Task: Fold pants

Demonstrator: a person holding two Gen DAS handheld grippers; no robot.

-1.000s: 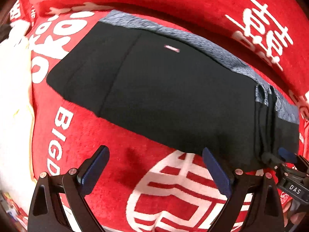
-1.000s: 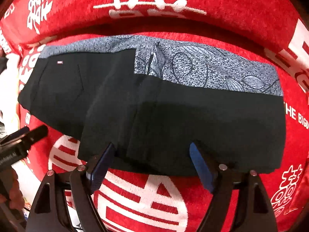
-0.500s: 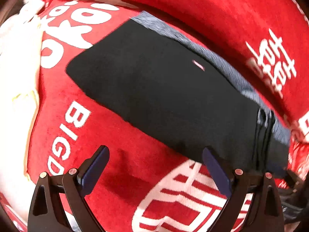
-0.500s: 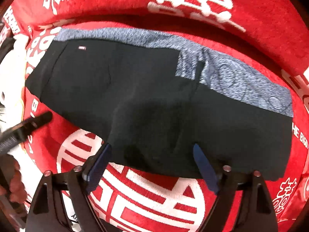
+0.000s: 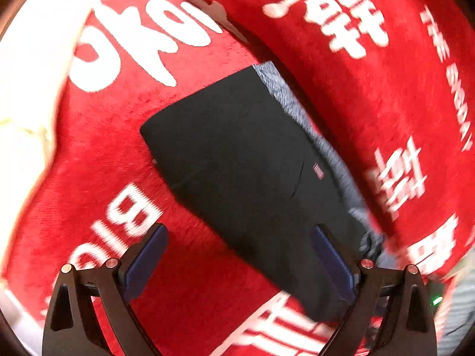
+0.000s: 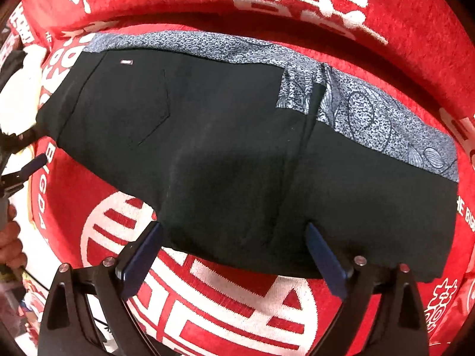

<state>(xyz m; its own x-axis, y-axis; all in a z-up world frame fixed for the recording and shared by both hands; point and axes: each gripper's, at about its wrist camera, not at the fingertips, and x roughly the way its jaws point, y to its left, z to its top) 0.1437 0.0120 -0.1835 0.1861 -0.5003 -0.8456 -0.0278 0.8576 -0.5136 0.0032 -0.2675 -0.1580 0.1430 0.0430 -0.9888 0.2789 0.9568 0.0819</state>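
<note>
Black cloth fills most of what I see: the pants (image 6: 237, 154) lie folded into a broad band on the red blanket (image 6: 225, 302), and I place everything else by them. Along their far edge runs a grey patterned strip (image 6: 371, 112), printed with leaf and circle shapes. A small pale tag (image 6: 126, 61) sits near the far left corner of the pants, with a pocket seam just below it.

My right claw (image 6: 234, 255) hangs over the near edge of the pants, its blue pads (image 6: 139, 262) spread wide; the jaws have just been opening, and the pads press on nothing, though the hem of the pants lies between them.

My left claw (image 5: 240, 261) is off the left end of the pants, also spread wide, one pad over bare blanket and the other over the pants' near corner, gripping nothing. In the right wrist view it shows at the left border (image 6: 22, 160), beside the pants' left end, with my hand (image 6: 10, 246) below it.

Left of the pants a white cloth (image 5: 32, 68) lies on the blanket. White lettering (image 5: 130, 216) runs across the red pile on the near left side of the pants.
</note>
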